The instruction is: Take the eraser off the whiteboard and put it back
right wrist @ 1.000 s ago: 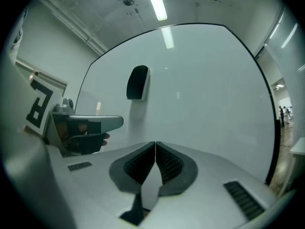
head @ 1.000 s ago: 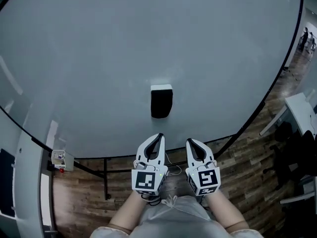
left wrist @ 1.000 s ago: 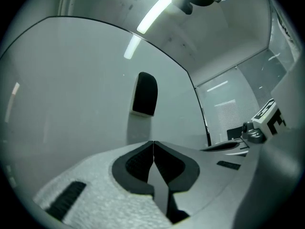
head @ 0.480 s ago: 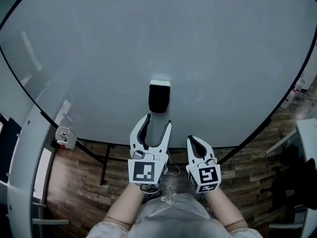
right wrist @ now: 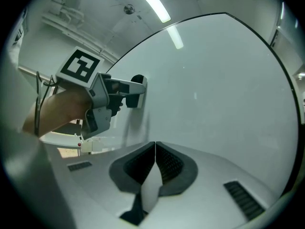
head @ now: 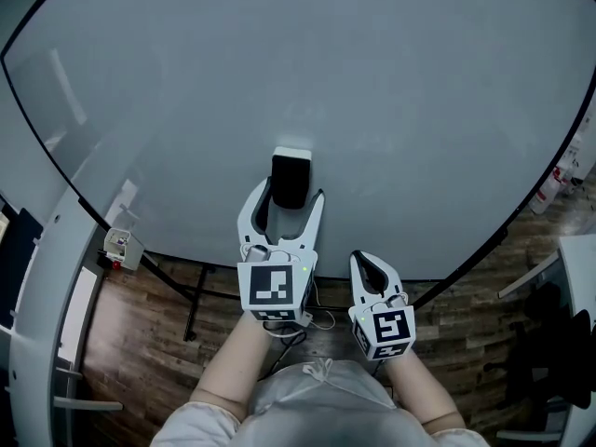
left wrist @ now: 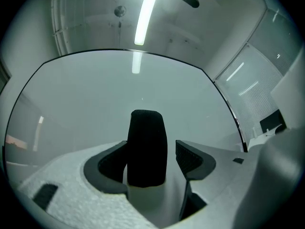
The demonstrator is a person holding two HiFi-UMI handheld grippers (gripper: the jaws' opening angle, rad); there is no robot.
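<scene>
Black eraser (head: 290, 180) sat on the whiteboard (head: 391, 101) between the just-opened jaws of the left gripper (head: 290, 195), perhaps grazing one; the right gripper (head: 360, 257) was closed, empty.

The whiteboard (head: 372, 110) is shown pale grey-white within a thin black frame, the eraser (head: 289, 180) black on a white base, the left gripper (head: 291, 192) and right gripper (head: 361, 259) white with dark grey ribbed pads (left wrist: 190, 157) and black-and-white square-patterned cubes (head: 273, 290), and the floor (head: 158, 343) brown wood-grained.

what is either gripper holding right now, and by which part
Nothing. On the left gripper the jaws have just been opening and straddle the eraser without pressing it; the right gripper is shut, empty.
</scene>
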